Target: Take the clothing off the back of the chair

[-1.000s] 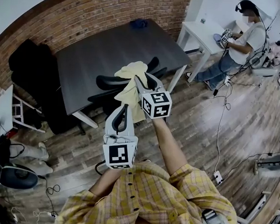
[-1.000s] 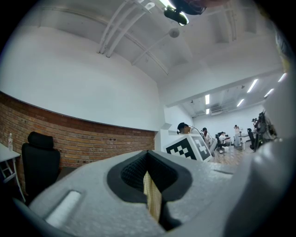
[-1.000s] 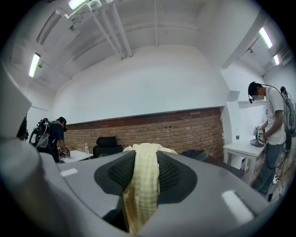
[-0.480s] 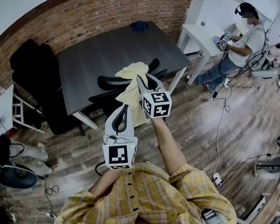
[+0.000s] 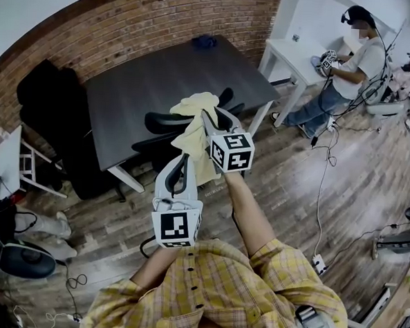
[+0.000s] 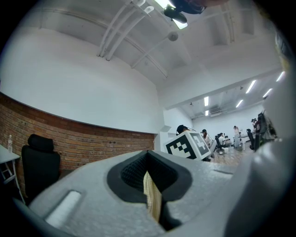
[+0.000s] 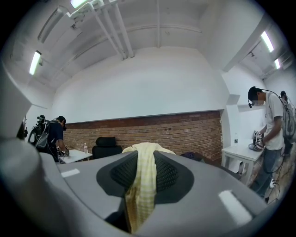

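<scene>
A pale yellow checked garment hangs bunched above the black office chair, which stands at the dark grey table. My right gripper is shut on the cloth's upper part. In the right gripper view the yellow cloth runs down between the pads of the right gripper. My left gripper is lower and nearer, shut on the garment's lower edge. In the left gripper view a thin fold of cloth is pinched in the left gripper. The right gripper's marker cube shows beyond it.
A blue bundle lies at the table's far edge. A second black chair stands at the left by the brick wall. A person works at a white table at the back right. Cables trail over the wooden floor.
Both grippers and the cloth stand as before. Only the person at the white table has shifted a little.
</scene>
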`<action>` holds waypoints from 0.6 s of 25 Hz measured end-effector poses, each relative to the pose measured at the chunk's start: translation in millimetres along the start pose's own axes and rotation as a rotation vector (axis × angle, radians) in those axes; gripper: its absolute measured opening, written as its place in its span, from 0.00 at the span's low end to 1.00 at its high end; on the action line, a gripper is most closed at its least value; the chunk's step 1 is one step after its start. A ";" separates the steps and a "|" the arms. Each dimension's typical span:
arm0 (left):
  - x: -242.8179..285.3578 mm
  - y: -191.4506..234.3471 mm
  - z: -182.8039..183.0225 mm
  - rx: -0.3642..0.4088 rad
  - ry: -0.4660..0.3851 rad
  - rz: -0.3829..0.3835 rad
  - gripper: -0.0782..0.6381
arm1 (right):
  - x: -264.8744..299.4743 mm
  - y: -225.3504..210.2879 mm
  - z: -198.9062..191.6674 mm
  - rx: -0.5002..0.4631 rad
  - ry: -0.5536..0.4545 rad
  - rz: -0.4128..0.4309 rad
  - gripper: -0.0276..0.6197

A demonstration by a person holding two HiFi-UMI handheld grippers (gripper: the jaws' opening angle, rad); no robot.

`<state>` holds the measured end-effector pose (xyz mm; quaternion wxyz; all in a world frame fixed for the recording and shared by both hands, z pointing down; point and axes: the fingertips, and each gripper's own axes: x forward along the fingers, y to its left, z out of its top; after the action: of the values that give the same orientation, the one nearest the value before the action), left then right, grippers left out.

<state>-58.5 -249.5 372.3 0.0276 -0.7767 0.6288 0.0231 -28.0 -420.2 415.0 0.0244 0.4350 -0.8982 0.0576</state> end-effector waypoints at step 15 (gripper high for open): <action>-5.8 -2.7 5.6 -0.011 -0.011 -0.012 0.10 | -26.3 5.2 60.4 -0.036 -0.097 -0.025 0.20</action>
<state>-57.1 -242.8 367.2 0.0270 -0.7804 0.6240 0.0303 -15.4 -404.1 352.1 -0.0104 0.4482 -0.8937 0.0201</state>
